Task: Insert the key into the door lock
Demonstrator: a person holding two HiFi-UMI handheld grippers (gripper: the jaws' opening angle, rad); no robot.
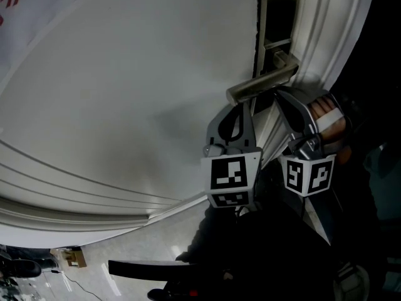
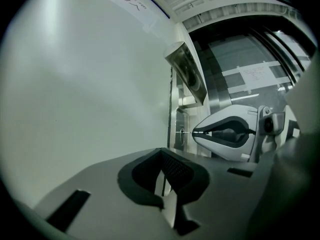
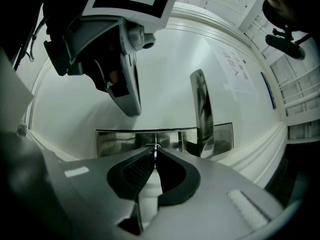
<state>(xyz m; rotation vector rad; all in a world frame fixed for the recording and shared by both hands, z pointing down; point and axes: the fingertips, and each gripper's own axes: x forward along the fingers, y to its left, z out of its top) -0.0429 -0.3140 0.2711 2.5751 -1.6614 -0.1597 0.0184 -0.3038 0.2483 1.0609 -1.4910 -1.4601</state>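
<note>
My right gripper (image 3: 154,156) is shut on a thin metal key (image 3: 155,152). The key's blade points straight at the keyhole (image 3: 152,146) in the steel lock plate (image 3: 117,142). From the left gripper view, the key (image 2: 187,132) sticks out of the right gripper (image 2: 196,132) and its tip reaches the lock plate (image 2: 178,134). How deep the tip sits cannot be made out. My left gripper (image 2: 162,159) is shut on nothing and hangs beside the white door (image 1: 125,93), left of the right gripper (image 1: 283,99) and below the lever handle (image 1: 263,80).
The lever handle (image 3: 202,111) juts out just right of the keyhole. The left gripper's body (image 3: 112,54) hangs close at the upper left. The door edge and frame mouldings (image 1: 326,30) run along the right. A hand (image 1: 327,113) grips the right gripper.
</note>
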